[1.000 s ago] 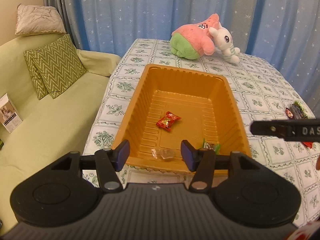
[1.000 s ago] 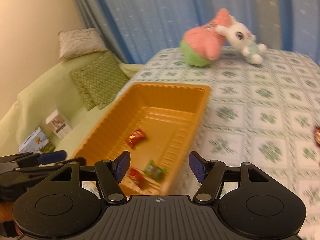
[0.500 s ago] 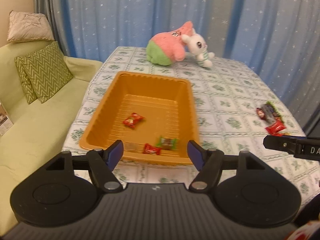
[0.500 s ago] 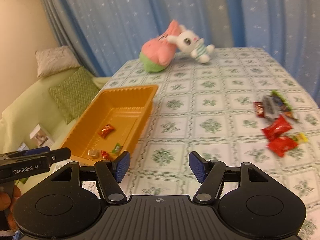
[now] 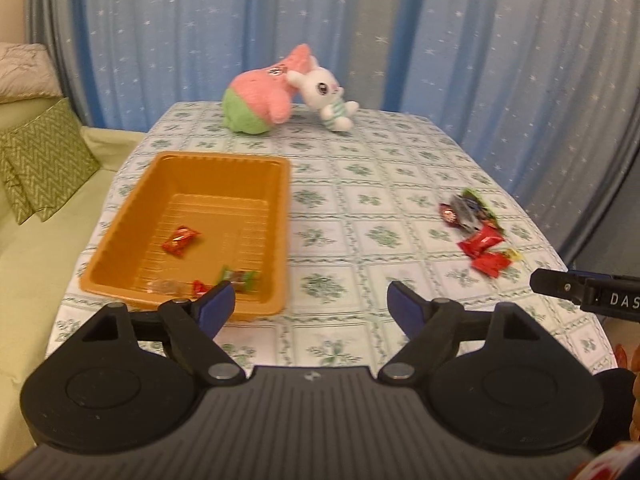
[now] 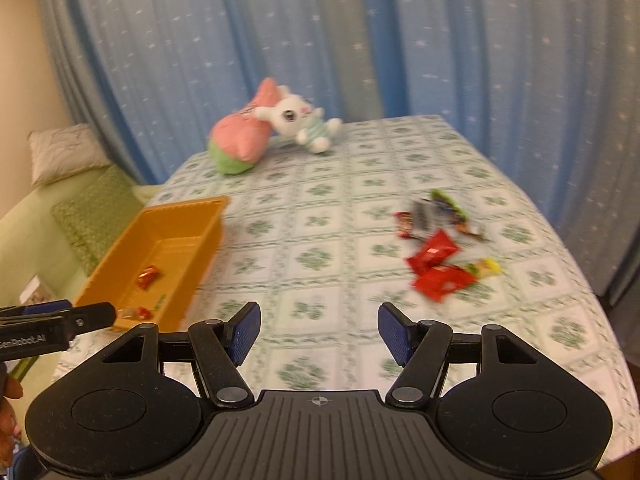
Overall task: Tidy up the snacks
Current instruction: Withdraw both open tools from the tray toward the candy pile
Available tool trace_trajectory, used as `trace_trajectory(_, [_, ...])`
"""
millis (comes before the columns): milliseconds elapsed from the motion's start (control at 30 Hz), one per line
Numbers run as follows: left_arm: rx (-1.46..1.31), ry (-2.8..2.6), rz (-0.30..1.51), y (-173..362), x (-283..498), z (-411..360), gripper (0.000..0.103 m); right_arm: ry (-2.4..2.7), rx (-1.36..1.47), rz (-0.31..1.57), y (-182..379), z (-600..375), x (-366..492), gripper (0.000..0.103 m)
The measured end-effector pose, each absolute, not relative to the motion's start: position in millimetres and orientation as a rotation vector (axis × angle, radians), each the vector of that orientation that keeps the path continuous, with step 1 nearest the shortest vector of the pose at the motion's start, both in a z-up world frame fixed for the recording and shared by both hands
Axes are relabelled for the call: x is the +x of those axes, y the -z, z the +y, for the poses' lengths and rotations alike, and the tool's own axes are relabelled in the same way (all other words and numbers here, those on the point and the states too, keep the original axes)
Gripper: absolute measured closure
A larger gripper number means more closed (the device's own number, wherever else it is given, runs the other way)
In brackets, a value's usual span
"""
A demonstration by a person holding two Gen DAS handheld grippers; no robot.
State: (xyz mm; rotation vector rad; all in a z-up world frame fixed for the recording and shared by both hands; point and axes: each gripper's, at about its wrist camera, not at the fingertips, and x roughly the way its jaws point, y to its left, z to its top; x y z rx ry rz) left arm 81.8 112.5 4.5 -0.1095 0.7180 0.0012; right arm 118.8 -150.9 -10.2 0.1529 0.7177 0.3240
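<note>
An orange tray (image 5: 276, 208) (image 6: 208, 236) stands on the left of the table with several wrapped snacks in it, among them a red one (image 5: 180, 240) and a green one (image 5: 238, 277). A loose pile of snacks (image 5: 478, 236) (image 6: 438, 252), mostly red packets, lies on the right. My left gripper (image 5: 310, 306) is open and empty, above the table's near edge by the tray's right corner. My right gripper (image 6: 318, 330) is open and empty, over the table between tray and pile.
A pink and green plush (image 5: 260, 98) and a white rabbit plush (image 5: 326, 94) lie at the table's far end before blue curtains. A green sofa with zigzag cushions (image 5: 40, 160) stands left of the table. The tablecloth (image 5: 360, 240) hangs over the edges.
Both grippers have pulled back from the tray and swung right, bringing the snack pile into view. A red and a green snack now lie at the tray's near end. Both stay open.
</note>
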Motion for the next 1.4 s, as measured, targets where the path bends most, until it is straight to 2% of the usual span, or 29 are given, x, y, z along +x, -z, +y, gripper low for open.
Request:
trace_trajectory(500, [-0.063, 0.143, 0.734, -0.2, 108.4, 38.2, 0.020, -0.152, 0.246, 0.692, 5.7, -246.2, 114.4, 0.038])
trace_trajectory(1000, [-0.026, 0.262, 0.750, 18.1, 149.6, -13.4, 0.021, -0.089, 0.247, 0.707, 20.7, -288.5, 137.5, 0.038])
trace_trajectory(1400, [0.004, 0.394, 0.780, 61.0, 207.9, -65.8, 0.036, -0.097, 0.220, 0.754, 58.3, -316.1, 183.2, 0.038])
